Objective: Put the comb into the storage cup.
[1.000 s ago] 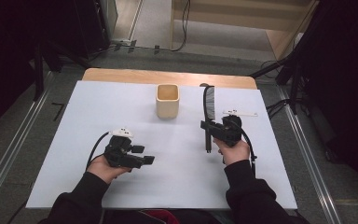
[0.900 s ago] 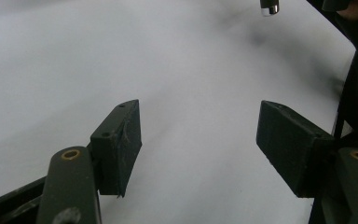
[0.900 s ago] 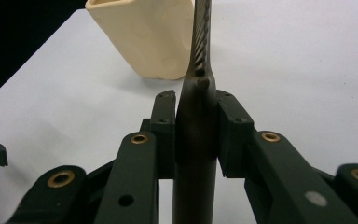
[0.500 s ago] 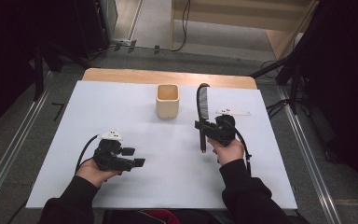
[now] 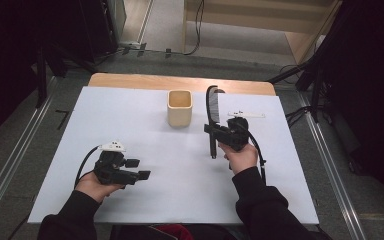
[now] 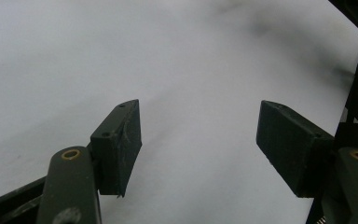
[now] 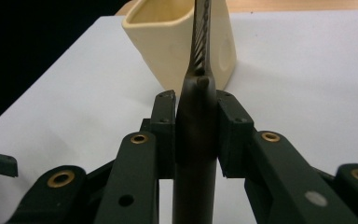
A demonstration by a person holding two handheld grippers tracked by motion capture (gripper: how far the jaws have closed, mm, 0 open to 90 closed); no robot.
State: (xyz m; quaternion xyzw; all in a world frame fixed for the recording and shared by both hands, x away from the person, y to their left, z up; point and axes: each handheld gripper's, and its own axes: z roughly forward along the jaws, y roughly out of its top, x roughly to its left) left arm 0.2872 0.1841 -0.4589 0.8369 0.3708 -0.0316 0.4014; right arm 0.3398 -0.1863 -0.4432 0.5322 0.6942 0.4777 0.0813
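A long black comb (image 5: 211,107) is clamped by its handle in my right gripper (image 5: 211,131), right of the table's middle. It points toward the far edge. In the right gripper view the jaws (image 7: 196,126) press on both sides of the comb's handle (image 7: 196,154), and its teeth run edge-on in front of a cream square cup (image 7: 168,42). The cup (image 5: 179,107) stands just left of the comb. My left gripper (image 5: 137,169) is at the near left, open. Between its pads (image 6: 119,140) there is only the bare white table (image 6: 121,56).
A thin white strip (image 5: 246,114) lies on the white board (image 5: 130,115) right of the comb. A wooden edge (image 5: 180,82) runs along the board's far side. Dark floor and metal rails flank the table.
My left hand has slid to the left along the near side with its jaws still open. The right hand and comb have drifted slightly left.
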